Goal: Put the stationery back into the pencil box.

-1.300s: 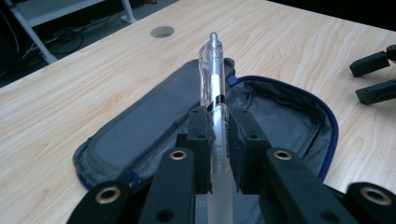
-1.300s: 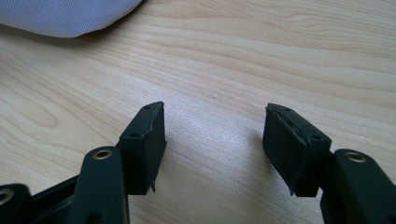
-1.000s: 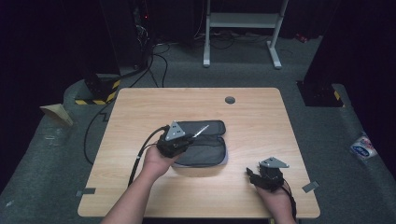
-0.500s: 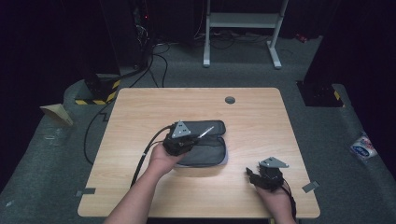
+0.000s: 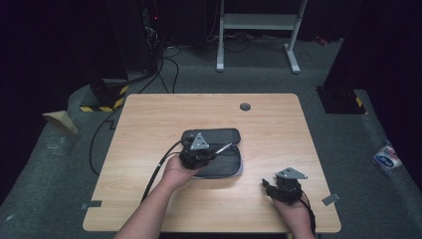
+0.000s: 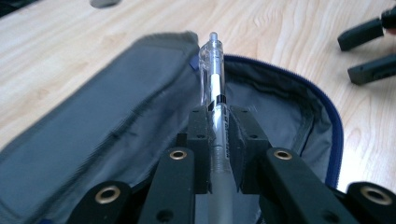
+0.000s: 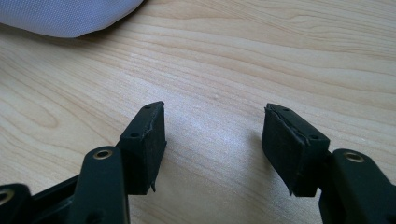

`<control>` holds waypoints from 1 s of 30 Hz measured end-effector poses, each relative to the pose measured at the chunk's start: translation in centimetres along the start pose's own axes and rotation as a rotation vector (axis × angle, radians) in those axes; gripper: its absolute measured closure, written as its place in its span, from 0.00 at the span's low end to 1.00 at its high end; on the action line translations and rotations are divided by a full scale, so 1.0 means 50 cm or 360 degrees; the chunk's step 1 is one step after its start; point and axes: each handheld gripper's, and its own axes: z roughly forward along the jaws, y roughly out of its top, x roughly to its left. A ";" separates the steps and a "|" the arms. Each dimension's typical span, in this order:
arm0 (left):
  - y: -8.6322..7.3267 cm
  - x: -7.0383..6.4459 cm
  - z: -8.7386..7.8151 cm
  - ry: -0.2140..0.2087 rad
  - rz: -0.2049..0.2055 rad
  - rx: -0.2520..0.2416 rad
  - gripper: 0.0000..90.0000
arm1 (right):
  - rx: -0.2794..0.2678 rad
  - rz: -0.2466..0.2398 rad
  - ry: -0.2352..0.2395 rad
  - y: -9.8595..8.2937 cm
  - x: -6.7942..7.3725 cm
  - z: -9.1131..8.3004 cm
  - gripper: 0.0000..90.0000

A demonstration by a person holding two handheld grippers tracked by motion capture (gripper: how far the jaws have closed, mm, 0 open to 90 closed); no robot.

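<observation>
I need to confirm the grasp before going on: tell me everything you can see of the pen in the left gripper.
The pen is a clear plastic click pen with a white refill inside, a thin black band midway and a rounded push button at its far end. The left gripper has it clamped between both pads around mid-barrel, and it points straight out along the jaws. It sits above the open grey pencil case. In the high view it slants up to the right over the case.

The counter [image 5: 209, 114] is evenly lit from above; the floor [image 5: 59, 164] beyond it falls to near black. Beside the pen [image 6: 215, 84], the pouch flap [image 6: 107, 116] is blurred. Soft shadows lie under the right hand-held gripper [image 7: 212, 135]; faint glare shows between its jaws.
</observation>
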 end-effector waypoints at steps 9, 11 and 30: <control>-0.009 -0.006 0.014 -0.0018 0.0032 0.0076 0.88 | 0.0000 0.0000 -0.0001 0.000 0.000 0.000 0.44; -0.008 -0.006 0.016 -0.0027 0.0023 0.0102 0.88 | 0.0000 -0.0001 -0.0001 0.000 0.000 0.000 0.44; -0.003 -0.002 0.003 0.0034 -0.0084 0.0041 0.72 | -0.0002 -0.0001 0.0000 0.000 0.000 0.000 0.44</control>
